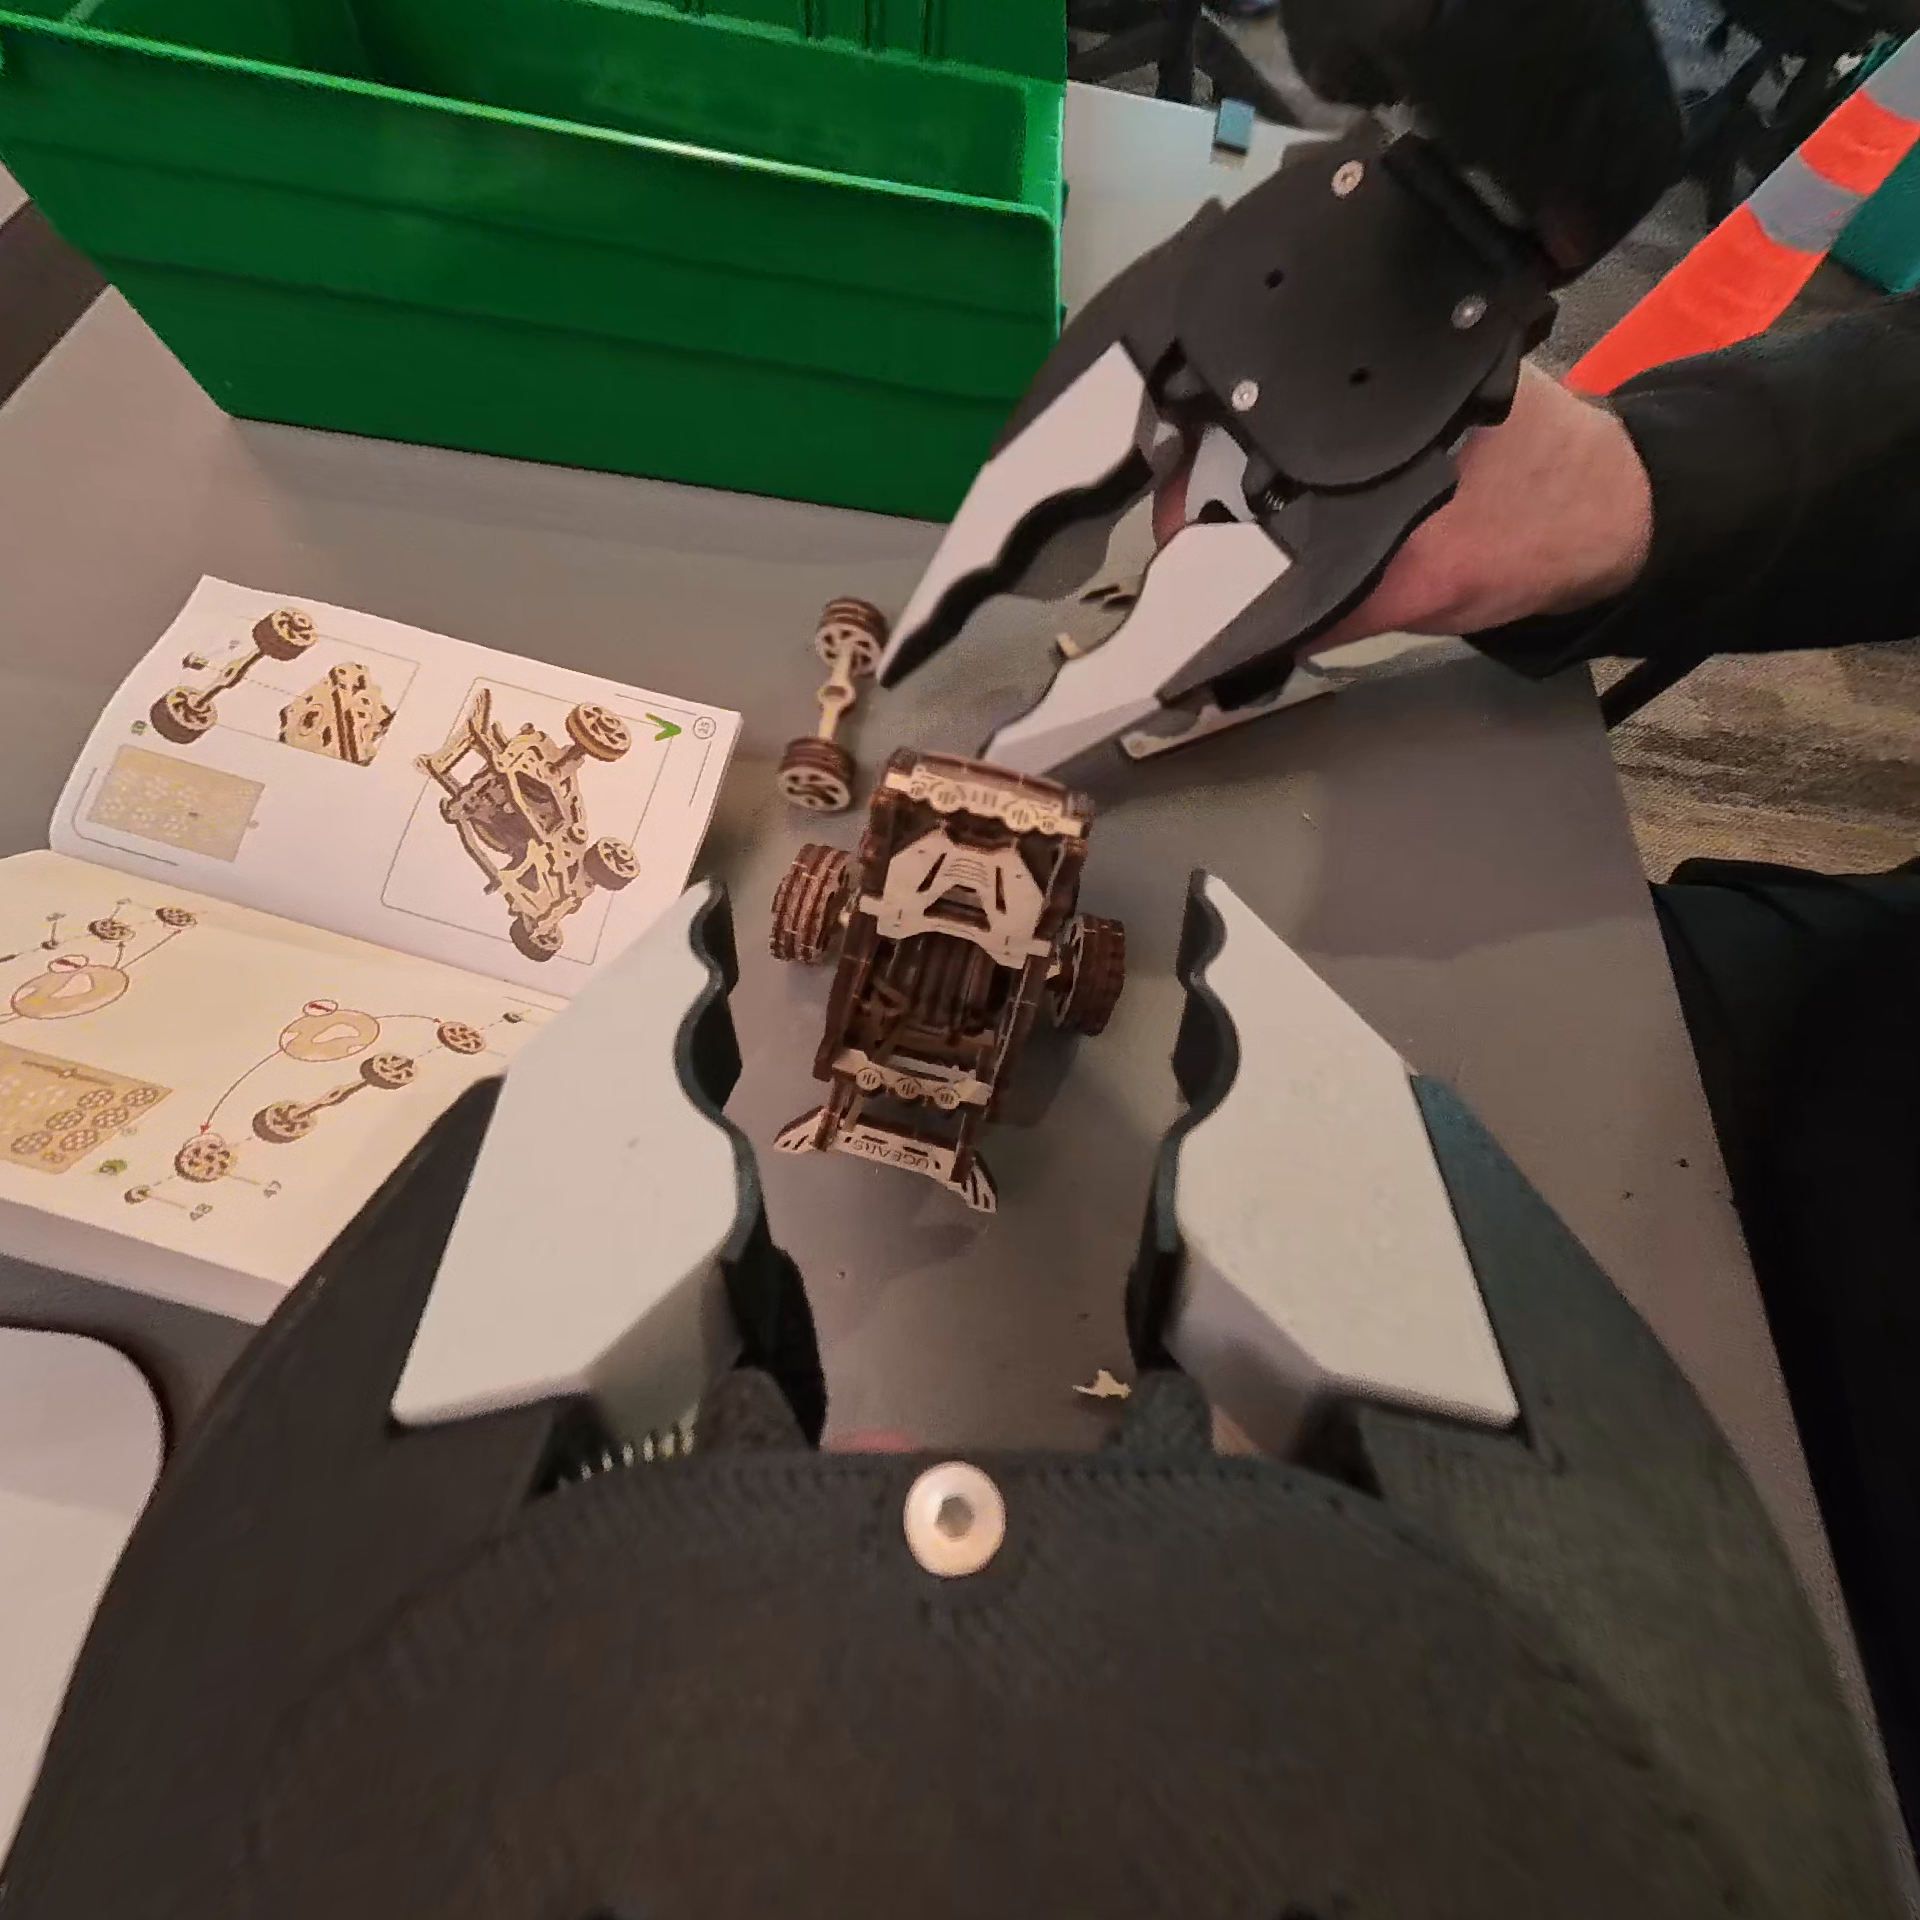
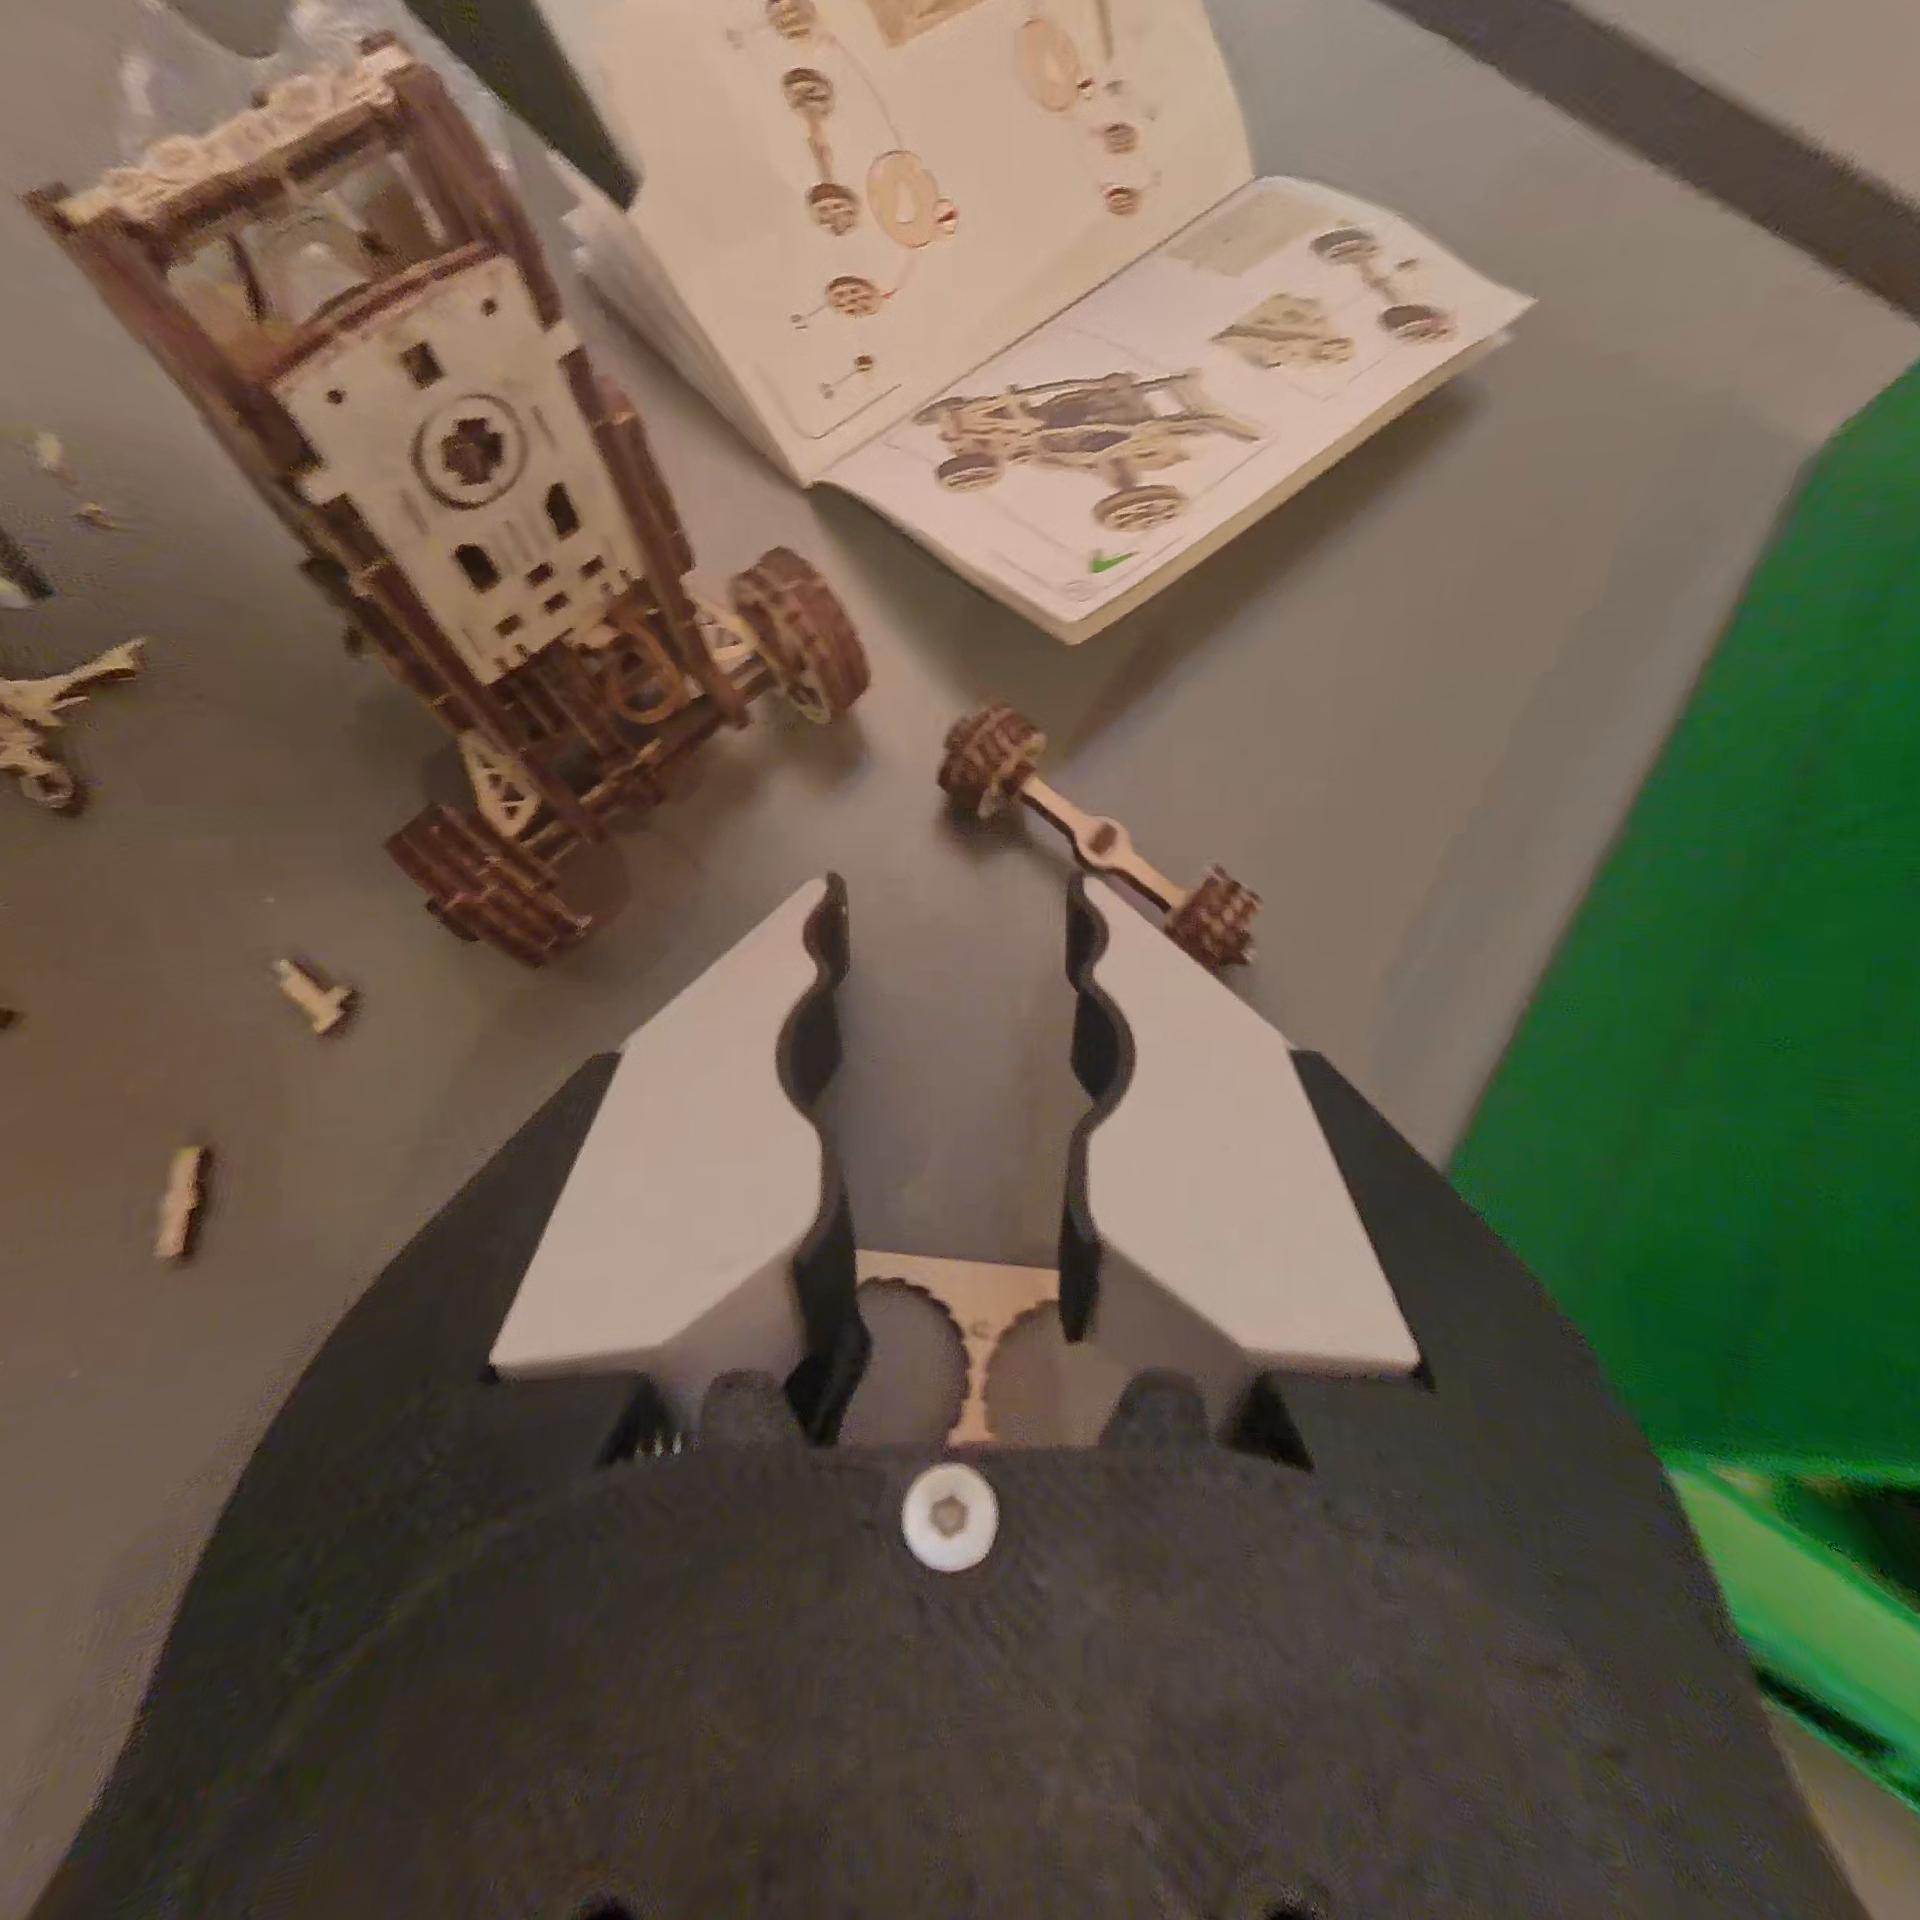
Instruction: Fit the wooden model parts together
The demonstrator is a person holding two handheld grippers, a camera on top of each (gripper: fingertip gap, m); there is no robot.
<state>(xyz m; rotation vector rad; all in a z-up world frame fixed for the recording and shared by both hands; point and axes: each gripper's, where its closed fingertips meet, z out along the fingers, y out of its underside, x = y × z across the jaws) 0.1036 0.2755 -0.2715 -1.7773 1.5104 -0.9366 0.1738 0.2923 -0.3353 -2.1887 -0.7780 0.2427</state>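
A wooden buggy model point(image 1: 945, 966) with two wheels at one end stands on the grey table point(image 1: 1351, 831). It lies between the wide-open fingers of my left gripper point(image 1: 956, 894), and neither pad touches it. A loose wooden axle with two wheels point(image 1: 831, 707) lies just beyond it. My right gripper point(image 1: 940, 712) hovers over the table between the axle and the buggy, open and empty. In the right wrist view the right gripper point(image 2: 954, 894) is open over bare table, with the axle point(image 2: 1101, 842) just right of its fingertips and the buggy point(image 2: 447, 499) to the far left.
An open instruction booklet point(image 1: 312, 831) lies left of the buggy. A green bin point(image 1: 520, 260) stands at the back. Small wooden bits point(image 2: 312, 992) are scattered left of the right gripper, and a cut-out wooden sheet point(image 2: 977, 1340) lies beneath it. A person's hand point(image 1: 1507, 540) holds the right gripper. My right fingertips sit around 10 cm from my left ones.
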